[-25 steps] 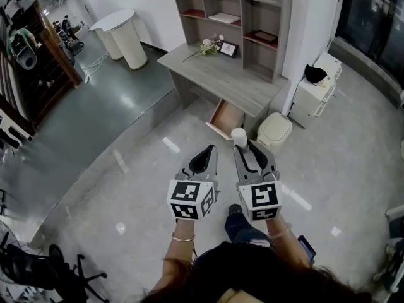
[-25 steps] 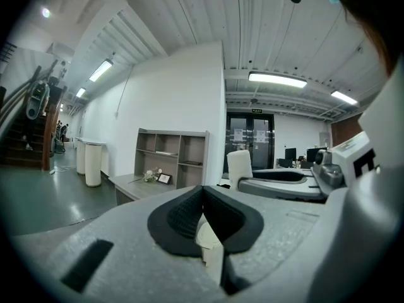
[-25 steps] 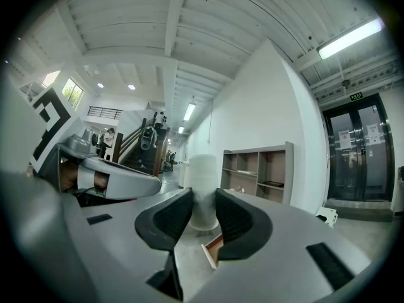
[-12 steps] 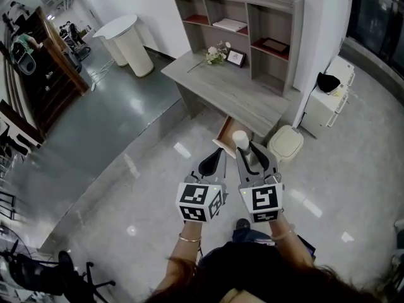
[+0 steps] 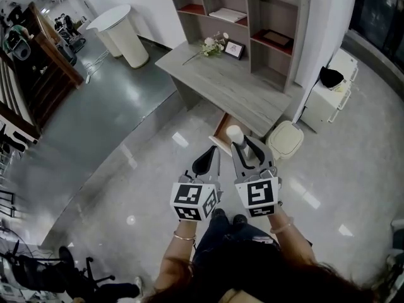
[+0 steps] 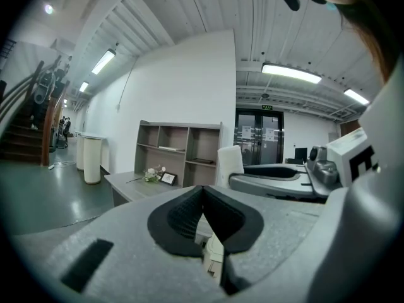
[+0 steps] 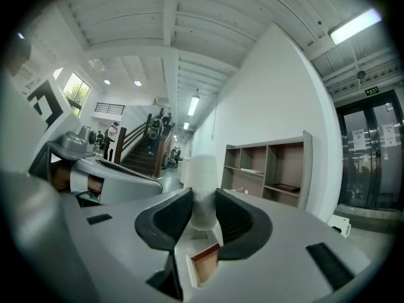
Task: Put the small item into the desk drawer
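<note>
Both grippers are nearer the bench and its open drawer than a second ago. I see the right gripper with fingers clamped on the small white item, upright, just short of the drawer; the left gripper has its fingers closed, empty

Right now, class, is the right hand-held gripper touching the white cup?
Touching. In the right gripper view the right hand-held gripper clamps the white cup between its jaws.
</note>
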Available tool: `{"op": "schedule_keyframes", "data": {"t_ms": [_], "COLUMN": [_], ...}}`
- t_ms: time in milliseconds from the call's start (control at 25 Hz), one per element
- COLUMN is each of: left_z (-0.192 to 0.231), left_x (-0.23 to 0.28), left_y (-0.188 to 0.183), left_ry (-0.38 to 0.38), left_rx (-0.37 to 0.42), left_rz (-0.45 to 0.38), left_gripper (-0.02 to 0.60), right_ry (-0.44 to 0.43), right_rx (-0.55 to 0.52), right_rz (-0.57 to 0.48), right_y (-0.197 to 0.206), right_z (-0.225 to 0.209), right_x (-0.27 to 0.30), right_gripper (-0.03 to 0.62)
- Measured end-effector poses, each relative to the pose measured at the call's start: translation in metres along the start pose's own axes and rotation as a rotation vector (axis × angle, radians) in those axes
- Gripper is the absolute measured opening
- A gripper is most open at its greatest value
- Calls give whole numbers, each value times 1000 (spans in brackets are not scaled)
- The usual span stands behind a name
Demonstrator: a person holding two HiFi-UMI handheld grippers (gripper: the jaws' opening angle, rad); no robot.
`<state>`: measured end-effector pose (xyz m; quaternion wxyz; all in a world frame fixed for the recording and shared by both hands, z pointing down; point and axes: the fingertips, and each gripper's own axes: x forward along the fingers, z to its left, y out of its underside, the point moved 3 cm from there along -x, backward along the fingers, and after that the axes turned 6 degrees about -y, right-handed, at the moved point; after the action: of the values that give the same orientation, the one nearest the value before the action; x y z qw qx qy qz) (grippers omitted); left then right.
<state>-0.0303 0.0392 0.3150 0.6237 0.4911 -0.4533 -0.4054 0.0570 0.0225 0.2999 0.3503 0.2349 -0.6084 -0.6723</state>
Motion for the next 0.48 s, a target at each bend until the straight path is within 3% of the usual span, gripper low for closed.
{"op": "schedule_keyframes", "data": {"t_ms": [480], "left_z": [39], "left_x": [46], "left_y": [9], "left_ry": [24], "left_rx": [14], "left_rz": [24], "left_gripper": [15], "right_ry": [-12], "right_rx": [-66], "right_rz": [80], "right_y": [24], "right_z": [-9], "right_x": [66], "right_gripper": [110]}}
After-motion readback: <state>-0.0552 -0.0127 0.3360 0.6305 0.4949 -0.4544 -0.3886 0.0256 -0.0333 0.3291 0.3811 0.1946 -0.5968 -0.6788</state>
